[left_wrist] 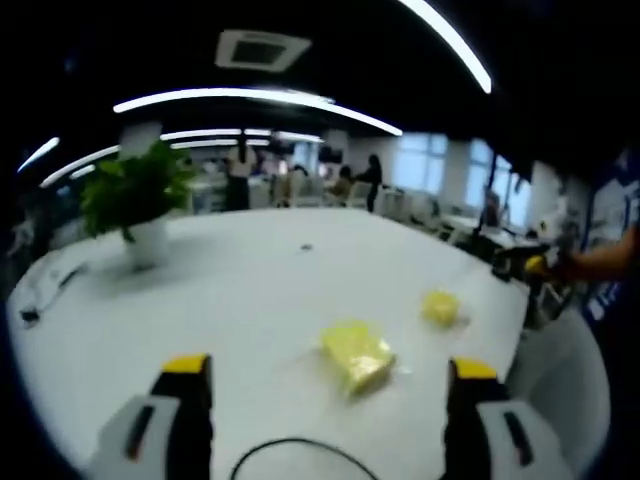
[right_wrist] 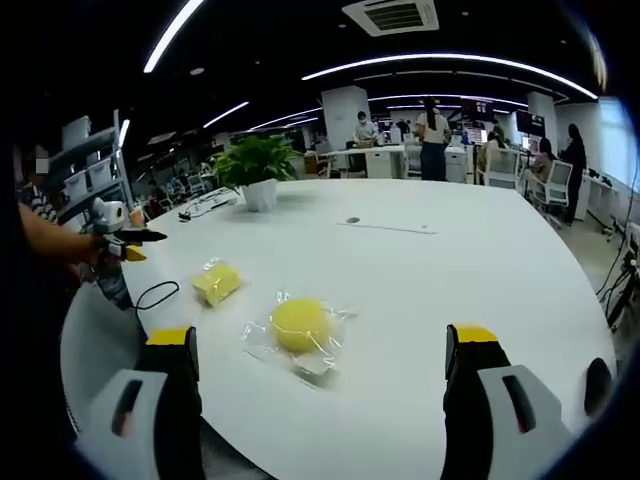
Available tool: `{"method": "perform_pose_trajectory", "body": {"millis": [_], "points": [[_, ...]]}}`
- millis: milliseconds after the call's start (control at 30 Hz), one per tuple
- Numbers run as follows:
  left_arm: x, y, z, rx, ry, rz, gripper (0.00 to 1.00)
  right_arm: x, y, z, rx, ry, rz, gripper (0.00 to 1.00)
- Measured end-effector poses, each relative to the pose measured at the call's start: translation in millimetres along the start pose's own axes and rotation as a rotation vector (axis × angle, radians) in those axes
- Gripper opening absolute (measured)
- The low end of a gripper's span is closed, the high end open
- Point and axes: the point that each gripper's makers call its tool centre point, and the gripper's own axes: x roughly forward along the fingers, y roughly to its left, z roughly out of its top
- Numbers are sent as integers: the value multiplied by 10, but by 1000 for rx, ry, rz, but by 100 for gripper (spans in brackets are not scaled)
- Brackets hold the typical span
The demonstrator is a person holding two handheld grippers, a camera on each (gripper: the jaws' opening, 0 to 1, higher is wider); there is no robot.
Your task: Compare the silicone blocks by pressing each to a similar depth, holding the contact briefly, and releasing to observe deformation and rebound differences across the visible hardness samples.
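My left tool (left_wrist: 330, 385) hangs over the near edge of the white bench (left_wrist: 260, 280), its yellow-tipped jaws wide apart with nothing between them. Just ahead of them lies a yellow block (left_wrist: 357, 355) in clear wrap, and a smaller round yellow block (left_wrist: 440, 306) sits beyond it to the right. A potted plant (left_wrist: 137, 200) stands far left. My right tool (left_wrist: 525, 266) shows at the bench's right edge.
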Motion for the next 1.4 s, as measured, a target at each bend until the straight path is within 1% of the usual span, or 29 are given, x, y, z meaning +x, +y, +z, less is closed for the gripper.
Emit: {"method": "perform_pose_trajectory", "body": {"millis": [33,100,133,200,233,333,367,433,500,533,633,700,733,833,933,1067,1133,1167,1200,1267,1333,1367,1400], "points": [[-111,82,-28,-3,2,11,100,-9,13,-18,3,5,-5,96],[-299,203,-30,-3,-6,27,100,-46,63,-29,-1,0,-15,96],[-363,249,-24,6,-11,36,100,-65,76,-35,0,-8,-21,96],[-469,284,8,18,-24,35,100,-89,87,-42,-5,-22,-31,96],[-525,268,44,28,-35,37,100,-104,96,-51,-4,-27,-34,96],[-599,203,105,23,-69,26,100,-165,126,-94,-2,-35,-52,96],[-605,198,92,24,-66,28,100,-188,132,-137,-8,-28,-63,96],[-626,167,69,26,-62,28,100,-221,195,-174,-31,-35,-62,96],[-657,109,72,38,-71,20,100,-240,231,-202,-27,-32,-62,96],[-679,75,63,43,-68,17,100,-250,231,-199,-27,-34,-66,96],[-731,56,57,44,-76,20,100,-274,244,-155,-11,-44,-72,96],[-743,6,85,17,-97,10,100,-273,240,-140,-15,-47,-74,96],[-733,-19,84,14,-99,4,100,-277,236,-119,-15,-53,-77,96],[-649,-98,54,30,-80,-7,100,-282,225,-75,-7,-69,-84,96],[-609,-141,97,30,-86,-19,100,-277,224,-71,-4,-72,-85,96],[-573,-124,151,13,-97,-16,100,-271,219,-110,-9,-62,-88,96],[-539,-111,159,10,-101,-9,100,-253,227,-182,-7,-32,-92,96],[-525,-109,158,11,-102,-6,100,-234,223,-213,8,-23,-91,96],[-507,-92,168,17,-120,2,100,-229,229,-212,9,-27,-92,96],[-481,-84,159,27,-117,10,100,-212,254,-210,15,-34,-90,96],[-476,-91,163,7,-121,6,100,-190,286,-224,29,-31,-82,96],[-477,-96,178,-9,-131,5,100,-184,298,-222,28,-29,-78,96],[-491,-101,221,-3,-161,7,100,-177,304,-200,18,-37,-72,96]]}}
